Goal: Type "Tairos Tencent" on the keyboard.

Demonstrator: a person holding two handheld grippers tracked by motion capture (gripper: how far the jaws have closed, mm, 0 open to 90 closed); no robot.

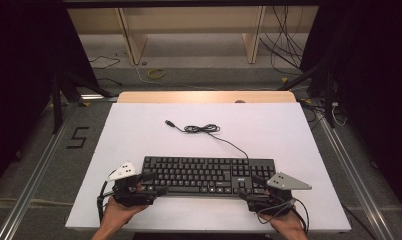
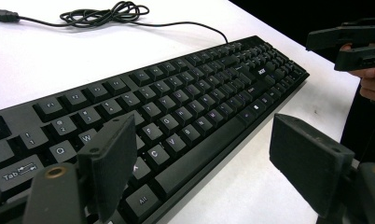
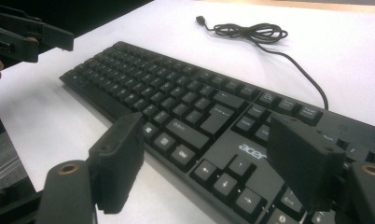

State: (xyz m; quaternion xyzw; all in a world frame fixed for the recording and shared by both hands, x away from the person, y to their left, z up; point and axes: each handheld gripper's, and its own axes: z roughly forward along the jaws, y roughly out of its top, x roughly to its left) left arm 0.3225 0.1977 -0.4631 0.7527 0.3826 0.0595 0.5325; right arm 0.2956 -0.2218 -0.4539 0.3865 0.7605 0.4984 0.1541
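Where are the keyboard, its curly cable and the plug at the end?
keyboard [image 1: 199, 174]: high view, on the middle keys.
cable [image 1: 202, 128]: high view, on the coiled bundle.
plug [image 1: 168, 122]: high view, on the cable's free end.

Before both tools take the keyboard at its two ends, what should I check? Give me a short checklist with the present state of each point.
1. Left tool open: ok, its jaws stand apart with nothing between them.
2. Right tool open: ok, same.
3. Each tool at one end of the keyboard: ok, left at the left end, right at the right end.
4. Keyboard flat on the table: ok.
5. Cable free to follow: ok, it lies loose in a small coil behind the keyboard.
6. Jaws already around the keyboard's edge: cannot tell.
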